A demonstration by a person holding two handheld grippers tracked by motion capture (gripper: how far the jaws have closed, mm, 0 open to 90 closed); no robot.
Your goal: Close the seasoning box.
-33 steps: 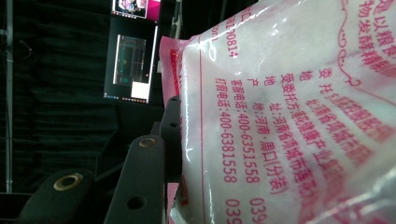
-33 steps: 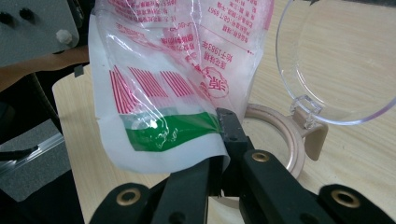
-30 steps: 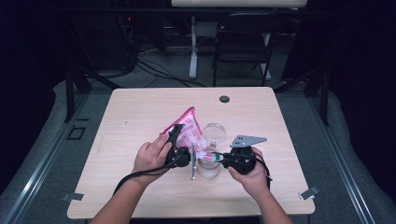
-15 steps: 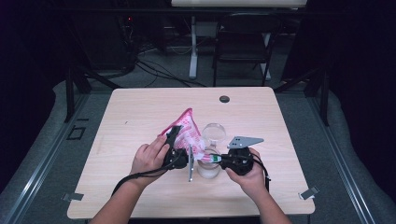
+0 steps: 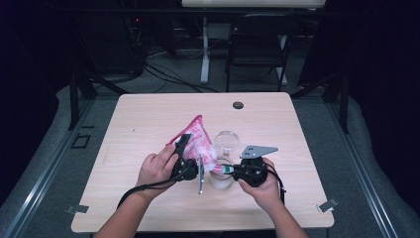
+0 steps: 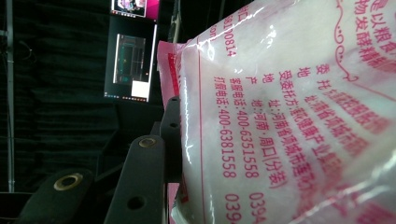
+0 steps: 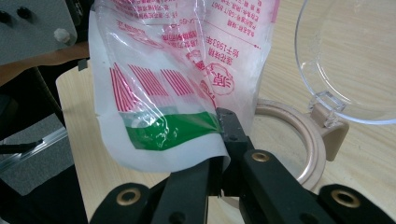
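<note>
A: Both in on the pink-printed bag now. The left hand-held gripper is clamped on its upper side, the right hand-held gripper pinches the bottom corner.

B: Just beyond that right one sits the open jar. The bag looks soft, slick film with loose powder, so I'd grip seams, not the belly.

1. Left gripper: black body, with a grey plate seen edge-on and a black cable trailing from it.
2. Right gripper: black, topped by a grey three-cornered plate with small holes.
3. Jaws: flat black bars with brass-ringed pivots and dark screw holes.
4. Forearms: bare, no sleeves in view.
</note>
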